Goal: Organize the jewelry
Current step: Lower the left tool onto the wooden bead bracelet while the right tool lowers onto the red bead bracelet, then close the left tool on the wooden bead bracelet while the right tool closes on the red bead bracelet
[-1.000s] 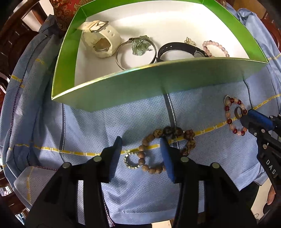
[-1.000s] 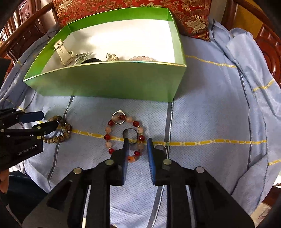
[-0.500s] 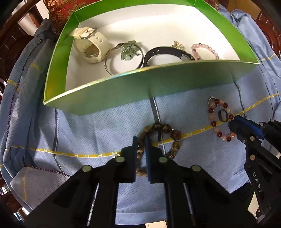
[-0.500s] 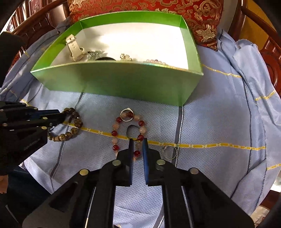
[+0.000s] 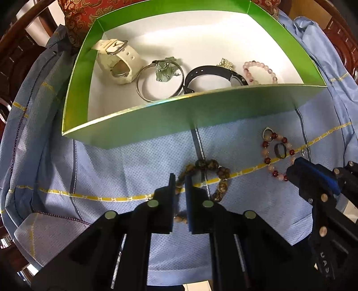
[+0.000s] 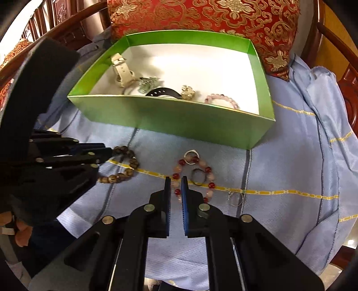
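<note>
My left gripper is shut on a brown wooden-bead bracelet and holds it just above the blue cloth; it also shows in the right wrist view. My right gripper is shut on a red-and-pink bead bracelet, which also shows in the left wrist view. A dark ring lies inside that bracelet and a silver ring rests at its far edge. Another silver ring lies to the right. The green box stands behind.
The box holds a white watch, a silver bangle with a green charm, a black strap, a gold piece and a pink bracelet. A red patterned cushion and wooden chair arms stand behind the box.
Both grippers have closed: the left on the brown bracelet, the right on the red-and-pink bracelet. Both have lifted a little, so the box looks farther away. The small sparkly ring is now hidden.
</note>
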Demonstrator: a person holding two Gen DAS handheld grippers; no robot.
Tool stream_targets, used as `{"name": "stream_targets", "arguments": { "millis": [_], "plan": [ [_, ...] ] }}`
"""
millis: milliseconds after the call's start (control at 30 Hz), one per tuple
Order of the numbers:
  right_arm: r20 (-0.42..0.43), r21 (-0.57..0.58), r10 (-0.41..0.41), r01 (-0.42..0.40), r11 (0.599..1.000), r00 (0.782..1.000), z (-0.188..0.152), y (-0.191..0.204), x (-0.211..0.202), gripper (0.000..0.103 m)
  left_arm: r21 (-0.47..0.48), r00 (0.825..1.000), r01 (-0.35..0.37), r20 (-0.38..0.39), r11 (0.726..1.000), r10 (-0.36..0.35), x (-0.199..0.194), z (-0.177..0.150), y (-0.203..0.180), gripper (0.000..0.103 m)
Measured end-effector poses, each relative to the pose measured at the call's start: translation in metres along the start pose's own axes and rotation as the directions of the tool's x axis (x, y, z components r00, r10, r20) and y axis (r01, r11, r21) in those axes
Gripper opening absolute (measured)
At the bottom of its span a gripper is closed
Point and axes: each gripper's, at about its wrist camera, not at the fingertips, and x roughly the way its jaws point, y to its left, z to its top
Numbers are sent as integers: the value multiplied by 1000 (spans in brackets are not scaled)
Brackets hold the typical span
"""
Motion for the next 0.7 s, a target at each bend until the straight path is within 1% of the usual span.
{"name": "stream_targets", "arguments": {
  "millis": [67,133,167,200,267,333,467,500,567,667,700],
  "plan": [
    [2,0,-5,5,1000,1000,0,1,-1,9,0,1000,1,-1,1000,-1,0,0,3,12],
    [-4,5,-13,13,1000,1000,1,-1,0,9,9,1000,-2,-2,1000,2,0,0,6,23],
    [-7,7,-18,18,1000,1000,0,-2,0,9,14,1000,-5,-2,1000,5,1,-1,6,25],
    [-12,10,-25,25,1000,1000,-1,-3,2,9,19,1000,-8,-3,1000,8,1,-1,5,25],
    [-21,16,-44,44,999,999,-2,-6,5,14,22,1000,-8,-4,1000,8,3,-3,3,26],
    [-28,28,-60,61,998,998,-4,-9,7,26,24,1000,-9,-3,1000,9,3,-4,4,29],
    [-47,35,-81,82,996,996,-6,-13,15,27,24,1000,-13,-3,1000,13,-2,-3,6,35],
    [-55,37,-85,87,996,995,-7,-14,17,29,26,1000,-16,-3,1000,16,-2,-3,6,37],
    [-68,47,-88,91,995,994,-8,-16,23,34,27,1000,-19,-3,999,19,-1,-6,5,37],
    [-63,50,-91,94,994,994,-9,-17,27,34,30,1000,-19,-3,999,19,-1,-8,4,39],
    [-64,42,-97,100,994,993,-9,-16,28,34,31,1000,-21,-4,999,21,0,-8,4,42]
  ]
}}
